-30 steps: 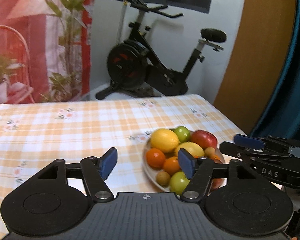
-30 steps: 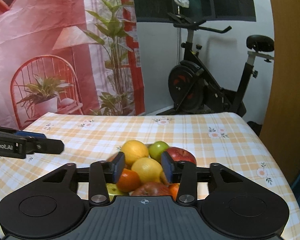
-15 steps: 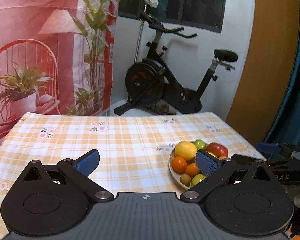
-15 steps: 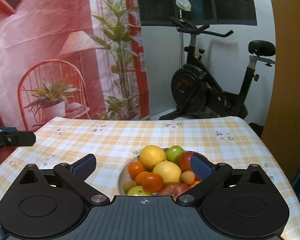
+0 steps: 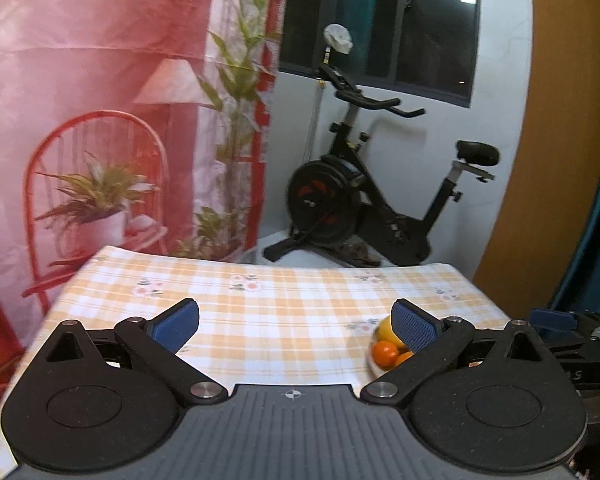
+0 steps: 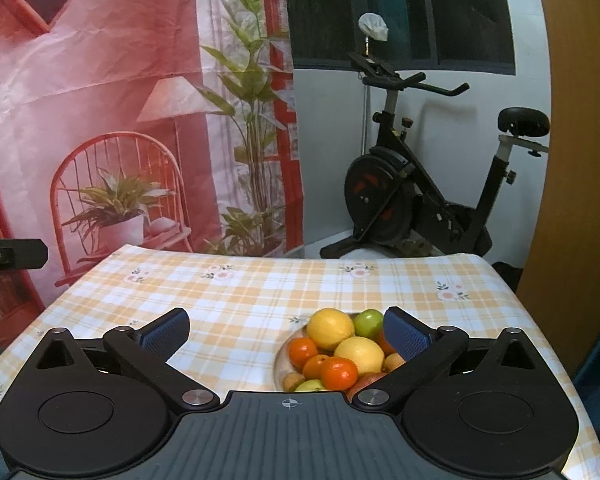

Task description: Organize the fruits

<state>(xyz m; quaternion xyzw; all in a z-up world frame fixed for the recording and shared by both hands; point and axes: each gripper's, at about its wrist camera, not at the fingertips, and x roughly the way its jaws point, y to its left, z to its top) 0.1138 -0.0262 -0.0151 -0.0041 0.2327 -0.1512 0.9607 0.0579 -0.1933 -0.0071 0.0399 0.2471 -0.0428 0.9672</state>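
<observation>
Both my grippers, left [image 5: 296,326] and right [image 6: 286,330], have pulled back from the fruit bowl [image 6: 281,364], jaws now spread wide and holding nothing. It sits on the tabletop [image 6: 260,292]; my right gripper's body cuts off its near fruits, and the left view shows only a sliver.

A bowl [image 6: 278,364] of fruit [image 6: 358,354] sits on the table [image 6: 240,296] toward its right side; an exercise bike [image 6: 420,200] stands behind the table

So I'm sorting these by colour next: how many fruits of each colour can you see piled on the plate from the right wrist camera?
Yellow: 2
Orange: 3
Green: 2
Red: 2, partly hidden
Small tan: 2
Total visible on the plate: 11; more may sit behind the right gripper.
</observation>
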